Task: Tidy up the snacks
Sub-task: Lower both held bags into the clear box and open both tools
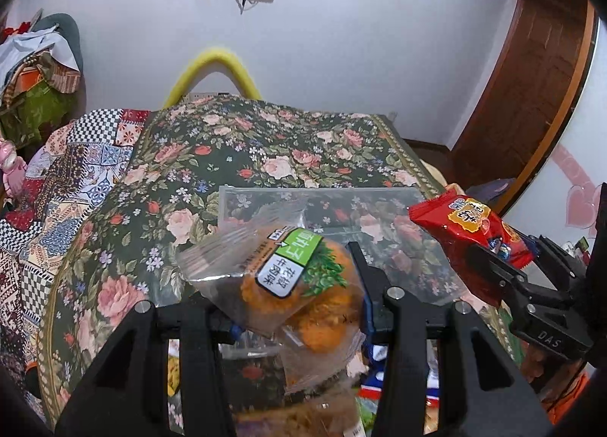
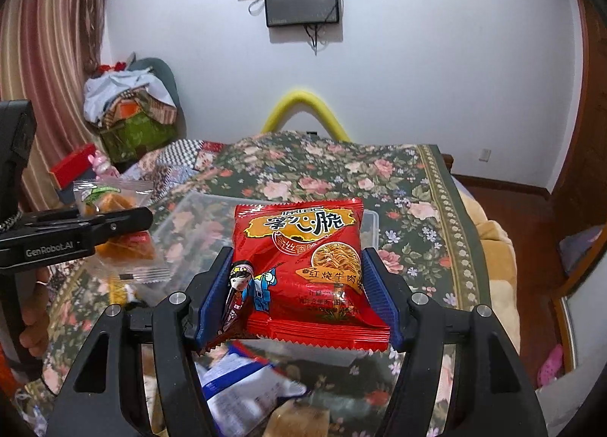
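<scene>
My left gripper is shut on a clear packet of orange snacks with a green label and holds it above the floral table. It also shows in the right wrist view. My right gripper is shut on a red noodle-snack packet, seen at the right of the left wrist view. A clear plastic box lies on the cloth just beyond both packets.
More snack packets lie below the grippers near the table's front edge. The floral cloth covers the table, with a patchwork cloth to the left. A yellow chair back stands behind, and the table's right edge drops off.
</scene>
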The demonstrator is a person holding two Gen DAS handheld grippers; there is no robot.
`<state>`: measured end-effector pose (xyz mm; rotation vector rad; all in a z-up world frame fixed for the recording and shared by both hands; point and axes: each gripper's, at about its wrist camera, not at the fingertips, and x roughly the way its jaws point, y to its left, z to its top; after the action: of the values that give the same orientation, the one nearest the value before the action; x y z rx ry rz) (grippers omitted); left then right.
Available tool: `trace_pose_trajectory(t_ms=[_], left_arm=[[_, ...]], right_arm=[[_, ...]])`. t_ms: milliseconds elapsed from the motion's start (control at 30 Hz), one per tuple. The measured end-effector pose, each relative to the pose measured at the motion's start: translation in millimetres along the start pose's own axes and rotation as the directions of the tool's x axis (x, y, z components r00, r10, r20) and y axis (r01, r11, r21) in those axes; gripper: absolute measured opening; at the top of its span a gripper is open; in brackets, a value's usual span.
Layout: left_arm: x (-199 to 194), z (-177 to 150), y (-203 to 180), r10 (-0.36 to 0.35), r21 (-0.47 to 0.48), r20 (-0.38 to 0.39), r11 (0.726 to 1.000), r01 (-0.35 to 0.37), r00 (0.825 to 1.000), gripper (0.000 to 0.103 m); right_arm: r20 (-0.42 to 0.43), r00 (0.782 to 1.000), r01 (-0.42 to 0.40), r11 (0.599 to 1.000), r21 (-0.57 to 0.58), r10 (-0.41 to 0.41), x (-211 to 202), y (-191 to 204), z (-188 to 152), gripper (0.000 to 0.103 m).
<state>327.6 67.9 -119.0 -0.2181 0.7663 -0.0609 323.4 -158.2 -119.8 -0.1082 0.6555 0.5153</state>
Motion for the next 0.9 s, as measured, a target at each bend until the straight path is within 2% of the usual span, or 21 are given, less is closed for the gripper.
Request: trace_pose_trajectory(t_ms=[400,567,767,867,900], left_arm=[[66.4,5.2,9.2,0.045,0.038,-0.152,0.998,-0.039,0.987,0.045],[79.0,4.4,11.2,0.030,0.032,-0.194,0.999,-0.024,0.981,0.045],[88.4,0.3,10.0,0.048,0.044,-0.225,0.998,-0.039,0.973,0.045],[83.8,-0.4,9.6,0.046,0.042,-0.218,0.998,-0.037,0.975,0.048],[79.4,0.2,9.2,0.044,0.043,-0.205,0.998,-0.036,0.978,0.053]], right_arm=[[-0.170,0.985,-0.045,0.997,-0.067,0.033,54.9,-7.7,6.3,0.063],[-0.219,0.975,-0.067,0.992,-0.109,0.041,66.7,-4.6,2.3,0.063],[-0.217,0.976,-0.045,0.991,-0.128,0.016,67.8,-3.2,2.4,0.065],[-0.209,0.978,-0.050,0.992,-0.116,0.025,63.8,-5.4,6.7,0.066],[-0.204,0.979,-0.049,0.992,-0.112,0.026,61.2,-6.2,7.9,0.067]])
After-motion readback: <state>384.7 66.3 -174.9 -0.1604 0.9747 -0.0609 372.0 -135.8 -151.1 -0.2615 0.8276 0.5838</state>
